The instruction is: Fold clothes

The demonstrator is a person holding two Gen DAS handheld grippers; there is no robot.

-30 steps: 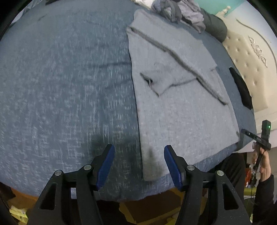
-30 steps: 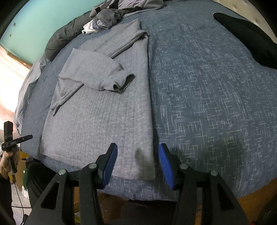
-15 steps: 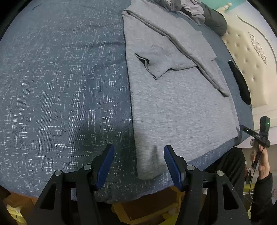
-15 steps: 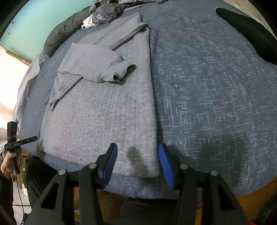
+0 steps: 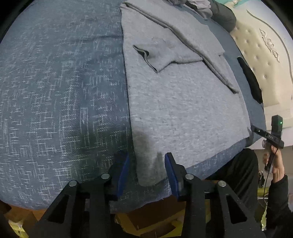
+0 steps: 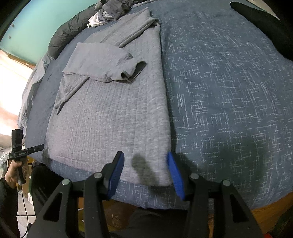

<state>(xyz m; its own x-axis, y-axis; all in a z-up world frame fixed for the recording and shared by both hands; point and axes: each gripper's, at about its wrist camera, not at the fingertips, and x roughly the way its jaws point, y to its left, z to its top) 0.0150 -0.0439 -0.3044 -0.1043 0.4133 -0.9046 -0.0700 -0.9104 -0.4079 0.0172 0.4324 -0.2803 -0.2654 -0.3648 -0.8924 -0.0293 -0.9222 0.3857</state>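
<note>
Jaws of the left gripper stood apart with nothing between the blue pads, straddling the near left corner of the grey sweater at the near edge of the bed. Jaws of the right gripper were likewise spread and empty, framing the sweater's near right corner, with the gripper's shadow falling on the fabric between the pads. The sweater lay flat on the blue patterned bedcover, its hem running along the near edge and its body extending toward the far edge. One sleeve was folded across the chest, cuff opening visible, and the second sleeve lay folded diagonally beyond it. A black item rested on the cover near the right edge, beside the tufted cream headboard. Crumpled clothes and a dark padded garment lay at the far edge. In each wrist view the person's opposite hand appeared at the frame side, holding the other gripper's handle.
</note>
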